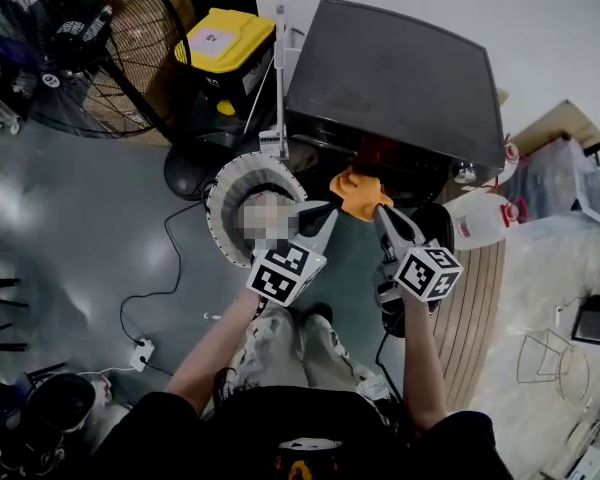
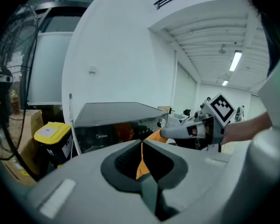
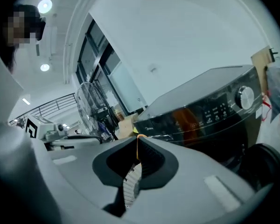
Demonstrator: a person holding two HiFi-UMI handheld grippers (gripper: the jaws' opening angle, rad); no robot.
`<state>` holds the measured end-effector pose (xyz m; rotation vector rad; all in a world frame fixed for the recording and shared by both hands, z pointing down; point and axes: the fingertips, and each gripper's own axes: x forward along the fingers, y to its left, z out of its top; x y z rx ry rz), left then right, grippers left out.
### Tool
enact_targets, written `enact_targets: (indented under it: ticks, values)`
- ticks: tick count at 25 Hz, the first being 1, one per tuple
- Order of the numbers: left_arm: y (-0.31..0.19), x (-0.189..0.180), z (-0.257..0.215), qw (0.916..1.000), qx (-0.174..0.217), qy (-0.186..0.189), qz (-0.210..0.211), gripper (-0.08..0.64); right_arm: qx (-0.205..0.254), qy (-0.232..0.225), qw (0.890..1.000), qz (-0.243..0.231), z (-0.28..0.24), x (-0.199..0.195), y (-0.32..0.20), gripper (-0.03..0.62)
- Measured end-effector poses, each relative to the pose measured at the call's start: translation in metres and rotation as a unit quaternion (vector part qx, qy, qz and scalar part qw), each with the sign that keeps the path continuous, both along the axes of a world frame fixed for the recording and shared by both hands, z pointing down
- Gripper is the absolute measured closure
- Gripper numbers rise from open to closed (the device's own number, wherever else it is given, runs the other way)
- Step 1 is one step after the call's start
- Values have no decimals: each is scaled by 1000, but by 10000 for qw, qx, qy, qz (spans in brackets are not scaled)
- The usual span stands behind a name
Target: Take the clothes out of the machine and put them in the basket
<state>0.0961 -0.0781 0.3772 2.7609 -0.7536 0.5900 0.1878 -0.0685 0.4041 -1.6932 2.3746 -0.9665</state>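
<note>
An orange cloth (image 1: 360,193) is held just in front of the machine (image 1: 390,78), off the floor (image 1: 100,228), while the basket (image 1: 220,183) stands in front of the machine's left corner, beside the cloth and not under it. The left gripper (image 1: 330,214) is clamped on one side of the cloth and the right gripper (image 1: 381,212) is clamped on the other. Only a thin edge appears to be caught on the right, so a slip there is judged possible if the cloth is drawn taut between the two. Were one grip lost, the cloth could swing down and trail on the floor in front of the machine. A release made now would probably land it short of the basket's rim. How much fabric is caught cannot be read from the head view. It is shown in the left gripper view, where a broad orange strip fills the closed jaws, and in the right gripper view, where a mere orange sliver is seen at the jaw tips. The basket is shown by the head view alone; both gripper views are filled by the machine's front.
</note>
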Motion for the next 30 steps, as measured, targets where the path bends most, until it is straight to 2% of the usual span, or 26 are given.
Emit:
enact_targets:
  ticks: [3,9,17,25,30]
  values:
    - [2,-8,-16,9997,32,34,-246,549,199,-119,9994,-238,-30,-10,0,565]
    - [7,-33,-31,9961,107,60,-879,549,534,-771,9932,-685,-77,-34,-1,565]
    - [22,-83,-40,9843,118,64,-1759,549,1079,-1652,9710,-1352,-143,-76,-18,565]
    - [12,-131,-63,9726,364,64,-2297,549,1604,-1617,9539,-1956,-209,-129,-52,565]
    - [-10,-162,-82,9656,591,95,-2529,549,2125,-1657,9352,-2295,-265,-161,-78,565]
